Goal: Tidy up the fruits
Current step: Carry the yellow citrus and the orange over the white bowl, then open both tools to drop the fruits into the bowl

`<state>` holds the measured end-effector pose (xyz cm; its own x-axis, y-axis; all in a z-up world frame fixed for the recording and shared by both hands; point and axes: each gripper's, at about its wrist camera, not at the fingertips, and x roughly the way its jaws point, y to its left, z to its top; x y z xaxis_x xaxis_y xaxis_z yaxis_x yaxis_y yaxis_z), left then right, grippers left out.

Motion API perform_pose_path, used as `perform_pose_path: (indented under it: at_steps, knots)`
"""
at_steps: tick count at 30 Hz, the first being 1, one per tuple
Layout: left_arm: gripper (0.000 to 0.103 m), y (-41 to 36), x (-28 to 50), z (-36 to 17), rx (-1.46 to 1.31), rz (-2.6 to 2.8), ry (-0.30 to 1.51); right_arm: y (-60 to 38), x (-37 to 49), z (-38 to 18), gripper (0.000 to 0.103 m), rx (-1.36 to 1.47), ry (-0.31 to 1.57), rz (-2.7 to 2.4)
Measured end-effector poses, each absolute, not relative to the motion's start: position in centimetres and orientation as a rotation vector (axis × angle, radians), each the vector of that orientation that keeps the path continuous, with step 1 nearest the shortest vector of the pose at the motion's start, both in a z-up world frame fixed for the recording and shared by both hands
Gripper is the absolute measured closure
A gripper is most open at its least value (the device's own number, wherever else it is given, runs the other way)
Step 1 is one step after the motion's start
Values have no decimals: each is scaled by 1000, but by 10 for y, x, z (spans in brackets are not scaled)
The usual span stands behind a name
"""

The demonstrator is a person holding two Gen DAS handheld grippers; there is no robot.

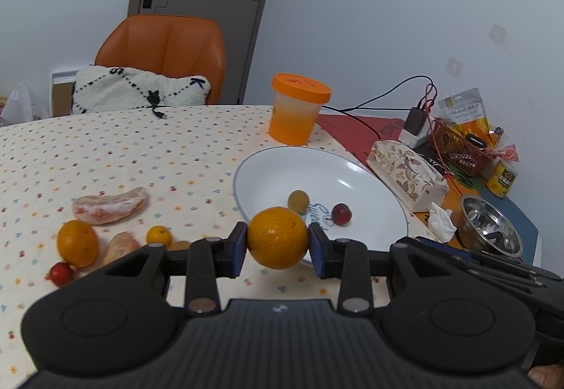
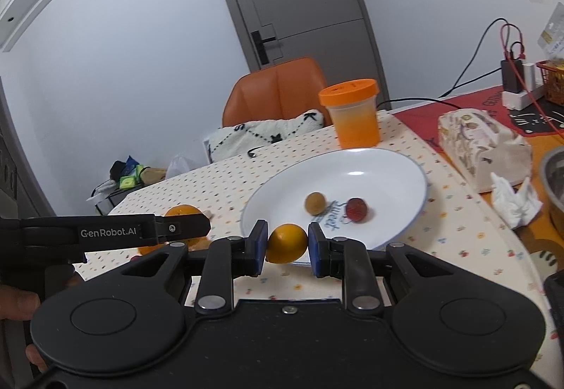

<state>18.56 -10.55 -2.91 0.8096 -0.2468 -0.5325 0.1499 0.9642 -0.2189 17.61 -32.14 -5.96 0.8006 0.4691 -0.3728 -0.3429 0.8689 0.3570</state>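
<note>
My left gripper (image 1: 277, 239) is shut on a large orange (image 1: 277, 238), held just before the near rim of a white plate (image 1: 282, 167). My right gripper (image 2: 286, 244) is shut on a smaller orange (image 2: 286, 244) at the near rim of the same plate (image 2: 387, 167). On the plate lie a brownish round fruit (image 1: 298, 201) and a red fruit (image 1: 341, 214). On the dotted tablecloth to the left lie peeled citrus segments (image 1: 109, 205), an orange (image 1: 77, 242), a small orange (image 1: 159, 235) and a red fruit (image 1: 60, 274). The left gripper's arm (image 2: 105, 234) shows in the right wrist view.
An orange-lidded container (image 1: 296, 109) stands behind the plate. A tissue box (image 1: 405, 174), crumpled tissue (image 1: 440, 218), steel bowl (image 1: 490, 230), red basket (image 1: 458, 142) and cables lie to the right. An orange chair (image 1: 165, 50) with a pillow stands behind the table.
</note>
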Motion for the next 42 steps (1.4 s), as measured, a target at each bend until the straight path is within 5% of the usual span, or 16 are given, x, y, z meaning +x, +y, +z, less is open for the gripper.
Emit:
perform_pose_path:
  at_steps: [27, 37, 42]
  knots:
    - [64, -135, 242, -49, -114, -217, 656, -346, 220, -83, 80, 326, 495, 370]
    - [30, -119, 232, -43, -126, -176, 645, -345, 226, -81, 78, 325, 480, 359]
    - [14, -111, 222, -36, -117, -181, 623, -344, 220, -77, 54, 316, 455, 337]
